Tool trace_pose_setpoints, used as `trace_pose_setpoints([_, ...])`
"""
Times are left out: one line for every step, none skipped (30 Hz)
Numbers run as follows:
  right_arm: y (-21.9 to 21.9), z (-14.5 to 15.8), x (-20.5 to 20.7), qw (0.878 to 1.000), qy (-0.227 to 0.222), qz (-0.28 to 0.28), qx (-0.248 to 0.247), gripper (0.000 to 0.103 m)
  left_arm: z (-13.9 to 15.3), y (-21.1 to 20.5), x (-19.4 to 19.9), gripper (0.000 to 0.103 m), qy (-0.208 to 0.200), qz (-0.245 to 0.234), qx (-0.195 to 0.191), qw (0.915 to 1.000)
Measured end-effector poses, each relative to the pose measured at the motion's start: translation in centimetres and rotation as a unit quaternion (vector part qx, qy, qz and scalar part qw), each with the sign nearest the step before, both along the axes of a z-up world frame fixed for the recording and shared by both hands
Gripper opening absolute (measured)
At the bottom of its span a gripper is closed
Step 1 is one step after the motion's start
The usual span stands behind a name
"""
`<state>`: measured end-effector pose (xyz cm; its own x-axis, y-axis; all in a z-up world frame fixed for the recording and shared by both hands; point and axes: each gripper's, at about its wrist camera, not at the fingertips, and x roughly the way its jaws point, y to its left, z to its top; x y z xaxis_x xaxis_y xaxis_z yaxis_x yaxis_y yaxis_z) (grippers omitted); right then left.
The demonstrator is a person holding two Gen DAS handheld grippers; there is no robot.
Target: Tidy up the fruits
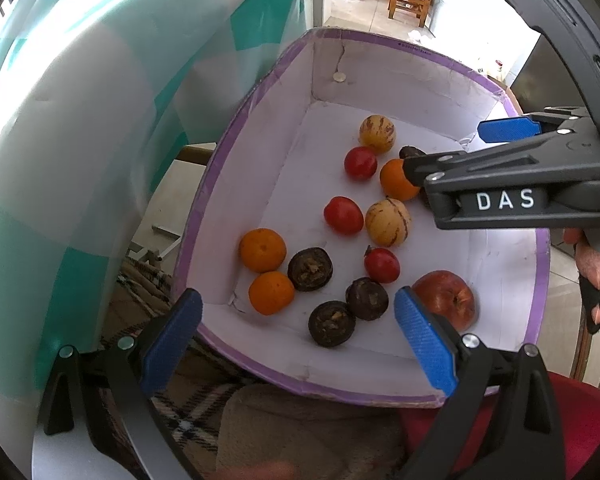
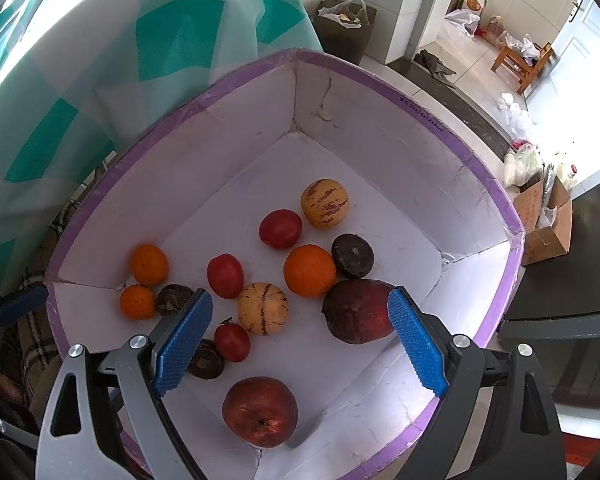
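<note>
A white box with a purple rim holds loose fruit: oranges, red tomatoes, yellow striped melons, dark brown fruits and red apples. My left gripper hangs open over the box's near edge, above the dark fruits, with nothing between its blue pads. My right gripper is open above the striped melon and a tomato; a dark red apple lies beside its right finger. In the left wrist view the right gripper reaches in from the right over an orange.
A teal-and-white checked cloth hangs beside the box on the left. A plaid blanket and a red cushion lie under it. A gloved hand shows at the right. A cardboard box, a bin and a wooden chair stand on the floor beyond.
</note>
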<state>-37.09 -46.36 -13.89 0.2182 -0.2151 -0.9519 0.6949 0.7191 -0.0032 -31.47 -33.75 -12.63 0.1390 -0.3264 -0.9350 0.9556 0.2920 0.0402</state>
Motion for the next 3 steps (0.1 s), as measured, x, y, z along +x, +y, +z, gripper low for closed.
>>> trace_pose_setpoints([0.01, 0.07, -0.03, 1.000, 0.001, 0.000, -0.001, 0.086, 0.14, 0.04, -0.07, 0.097, -0.002, -0.001, -0.002, 1.0000])
trace_pose_setpoints([0.00, 0.13, -0.04, 1.000, 0.002, -0.001, -0.003, 0.086, 0.26, 0.01, -0.16, 0.097, -0.003, -0.002, -0.004, 1.0000])
trace_pose_setpoints([-0.03, 0.27, -0.10, 1.000, 0.003, -0.002, -0.004, 0.086, 0.38, 0.01, -0.29, 0.097, -0.006, -0.004, -0.006, 1.0000])
